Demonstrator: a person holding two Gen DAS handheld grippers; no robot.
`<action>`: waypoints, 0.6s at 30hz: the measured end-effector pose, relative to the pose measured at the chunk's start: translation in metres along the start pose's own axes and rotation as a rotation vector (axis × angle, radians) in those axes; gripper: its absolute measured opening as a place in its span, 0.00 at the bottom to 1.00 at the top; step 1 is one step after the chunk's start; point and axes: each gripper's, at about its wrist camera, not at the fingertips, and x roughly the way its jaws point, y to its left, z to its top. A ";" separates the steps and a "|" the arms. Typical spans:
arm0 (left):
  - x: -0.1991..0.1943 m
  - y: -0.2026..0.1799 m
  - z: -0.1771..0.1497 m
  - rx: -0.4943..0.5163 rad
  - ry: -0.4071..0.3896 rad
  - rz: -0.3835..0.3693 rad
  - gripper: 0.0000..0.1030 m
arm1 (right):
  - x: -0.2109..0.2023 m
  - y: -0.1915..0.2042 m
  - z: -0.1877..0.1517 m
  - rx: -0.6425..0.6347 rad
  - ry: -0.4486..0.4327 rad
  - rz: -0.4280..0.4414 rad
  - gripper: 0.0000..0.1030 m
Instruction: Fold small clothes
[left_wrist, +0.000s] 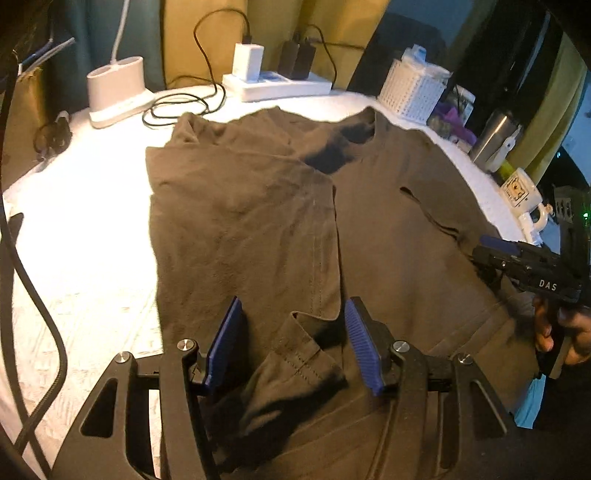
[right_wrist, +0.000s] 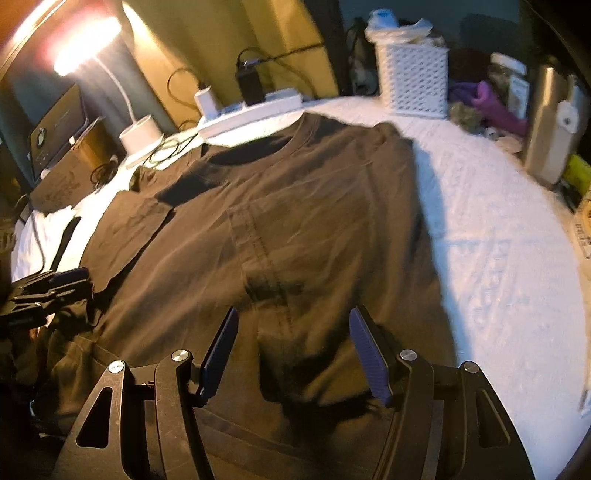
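A brown T-shirt (left_wrist: 240, 206) lies flat on the white table (left_wrist: 81, 221), collar away from me. Its left side is folded over toward the middle. My left gripper (left_wrist: 295, 332) hovers low over the near hem with its blue pads apart. A folded corner of cloth (left_wrist: 299, 354) lies between the pads, and they do not press on it. In the right wrist view the same shirt (right_wrist: 314, 206) fills the middle. My right gripper (right_wrist: 293, 343) stands open above its near hem with nothing gripped. The right gripper (left_wrist: 517, 258) also shows at the shirt's right edge, held by a hand (left_wrist: 561, 332).
Along the far edge stand a lamp base (left_wrist: 118, 85), a power strip (left_wrist: 277, 85) with chargers and looped cables (left_wrist: 177, 107), and a white lattice basket (left_wrist: 413, 88). At the right are a steel flask (left_wrist: 495, 136) and a mug (left_wrist: 521, 192). Bare table (right_wrist: 498, 240) shows right of the shirt.
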 end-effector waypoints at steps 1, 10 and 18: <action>0.000 -0.001 0.001 0.001 -0.002 -0.004 0.56 | 0.002 0.004 0.000 -0.011 -0.002 -0.004 0.63; -0.030 -0.002 -0.001 -0.001 -0.093 0.019 0.56 | -0.016 0.005 -0.002 -0.013 -0.037 -0.029 0.63; -0.068 0.003 -0.029 0.007 -0.150 0.065 0.56 | -0.053 0.006 -0.019 -0.022 -0.102 -0.086 0.63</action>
